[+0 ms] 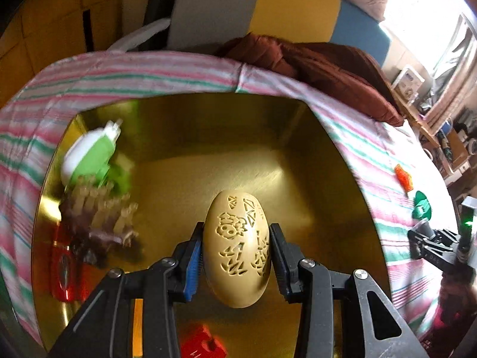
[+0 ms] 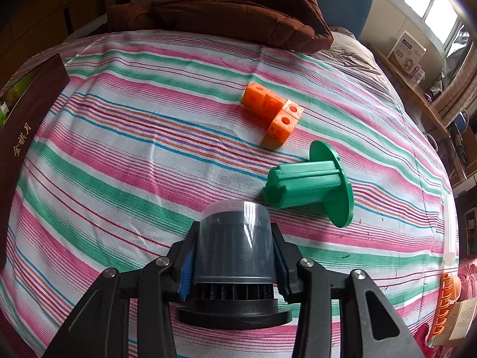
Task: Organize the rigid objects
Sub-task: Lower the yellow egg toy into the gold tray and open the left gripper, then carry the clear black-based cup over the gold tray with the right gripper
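My left gripper is shut on a beige carved egg and holds it over the open gold-lined box. Inside the box at the left lie a green and white toy, a brown and cream spiny figure and a red toy car; a red block sits at the bottom edge. My right gripper is shut on a dark cylinder with a clear cap above the striped cloth. An orange block piece and a green spool lie ahead on the cloth.
A brown jacket lies at the far edge of the bed. A dark brown box wall stands at the left in the right wrist view. An orange comb-like item lies at the right edge. Shelves with clutter stand right.
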The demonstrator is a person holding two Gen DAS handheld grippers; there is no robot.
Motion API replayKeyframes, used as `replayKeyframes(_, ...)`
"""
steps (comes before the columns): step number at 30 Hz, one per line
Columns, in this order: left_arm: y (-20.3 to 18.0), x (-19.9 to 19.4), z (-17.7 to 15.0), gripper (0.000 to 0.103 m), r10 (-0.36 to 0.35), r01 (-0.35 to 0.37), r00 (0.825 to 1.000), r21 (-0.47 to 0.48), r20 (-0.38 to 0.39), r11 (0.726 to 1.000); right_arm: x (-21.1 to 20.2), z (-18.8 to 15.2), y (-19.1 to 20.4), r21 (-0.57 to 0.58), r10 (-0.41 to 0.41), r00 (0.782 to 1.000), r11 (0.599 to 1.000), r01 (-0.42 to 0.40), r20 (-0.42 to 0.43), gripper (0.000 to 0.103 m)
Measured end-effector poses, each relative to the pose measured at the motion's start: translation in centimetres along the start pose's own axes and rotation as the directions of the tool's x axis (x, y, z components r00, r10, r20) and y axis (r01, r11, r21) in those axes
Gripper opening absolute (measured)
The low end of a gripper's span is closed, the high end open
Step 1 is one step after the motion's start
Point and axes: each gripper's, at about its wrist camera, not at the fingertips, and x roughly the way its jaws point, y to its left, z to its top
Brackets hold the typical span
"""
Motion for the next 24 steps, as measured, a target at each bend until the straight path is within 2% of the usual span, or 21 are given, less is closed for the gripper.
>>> replayKeyframes(5,1.3,0.5,-2.2,0.042,0.069,-0.069,0.996,-0.001,-0.049,0.998,0.1,0.0,-0.1,0.001,0.002,1.0,1.0,-0.002,0.0,0.043)
replayKeyframes(7,1.7,0.0,-2.7,0.042,0.088,-0.088,0.996,-0.001,-0.024,0.996,0.1,0.0,-0.1,0.001,0.001,1.0,1.0,-0.001,0.0,0.043)
replayKeyframes(11,2.5,-0.4,-2.9,0.047,0.093,-0.094,0.995,-0.033,-0.017,0.995,0.0,0.0,-0.1,0.001,0.001,1.0,1.0,-0.001,0.0,0.043)
replayKeyframes(14,2.5,-0.6,-3.2,0.048,0.1,-0.101,0.995,-0.037,-0.011,0.994,0.1,0.0,-0.1,0.0,0.0,1.0,1.0,0.0,0.001,0.043)
replayKeyframes(21,2.1,-1.8,-4.7,0.048,0.147,-0.147,0.988,-0.003,0.052,0.989,0.1,0.0,-0.1,-0.003,-0.004,1.0,1.0,0.004,0.002,0.043)
replayKeyframes(24,2.0,-2.7,-5.1,0.048,0.162,-0.164,0.981,0.004,0.107,0.986,0.0,0.0,0.0,-0.007,-0.01,1.0,1.0,0.01,0.005,0.043)
